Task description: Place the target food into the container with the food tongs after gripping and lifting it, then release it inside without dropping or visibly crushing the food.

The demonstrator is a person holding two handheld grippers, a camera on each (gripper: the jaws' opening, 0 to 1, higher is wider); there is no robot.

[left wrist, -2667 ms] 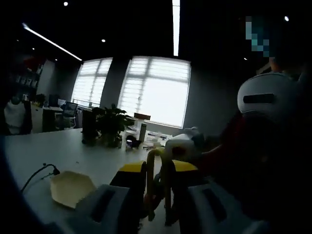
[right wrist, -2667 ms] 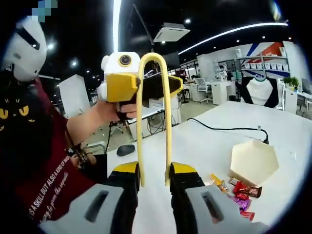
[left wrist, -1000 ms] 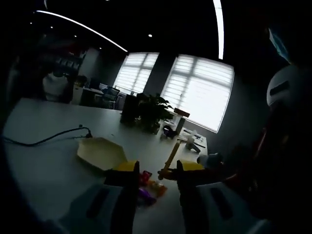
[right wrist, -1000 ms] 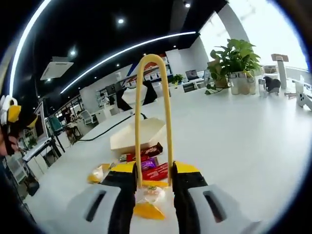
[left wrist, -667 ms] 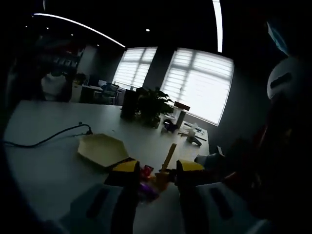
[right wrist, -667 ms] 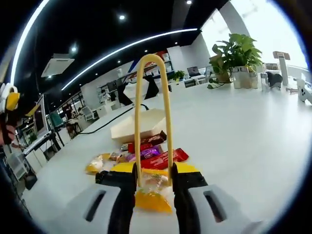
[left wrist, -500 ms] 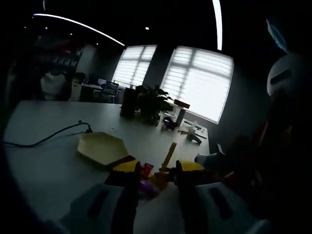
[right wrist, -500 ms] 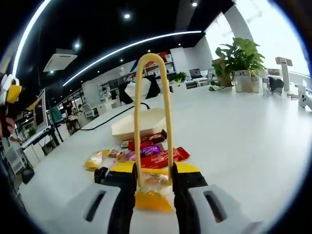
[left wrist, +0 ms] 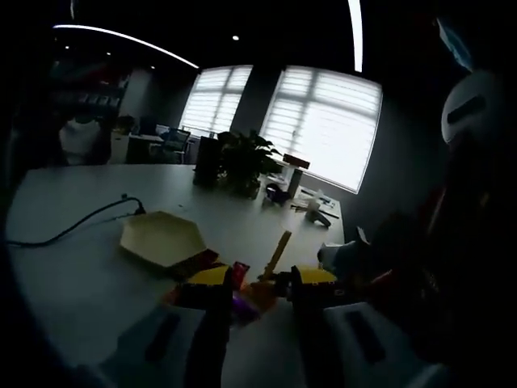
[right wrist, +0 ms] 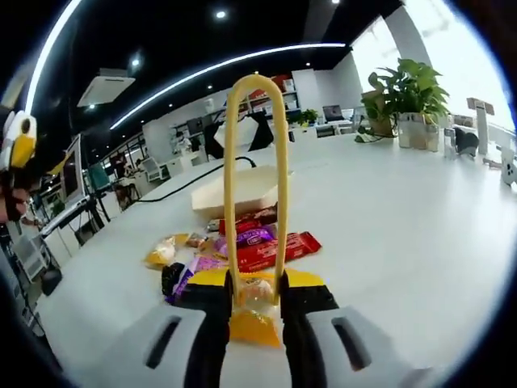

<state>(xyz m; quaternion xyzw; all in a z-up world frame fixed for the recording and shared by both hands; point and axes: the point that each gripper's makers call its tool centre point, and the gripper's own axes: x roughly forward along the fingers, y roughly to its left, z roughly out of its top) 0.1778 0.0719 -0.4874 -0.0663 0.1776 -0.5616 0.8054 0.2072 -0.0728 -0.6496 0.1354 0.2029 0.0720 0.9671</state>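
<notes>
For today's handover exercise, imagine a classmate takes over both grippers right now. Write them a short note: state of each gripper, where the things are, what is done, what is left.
Right gripper: shut on the yellow tongs, whose tips sit at an orange-wrapped snack between the jaws.
Left gripper: idle above the table; whether it is open is too dark to tell.
Snack pile lies beside the cream container.
Done: tongs brought to a snack.
Left: lift it, carry it to the container, release gently inside.
</notes>
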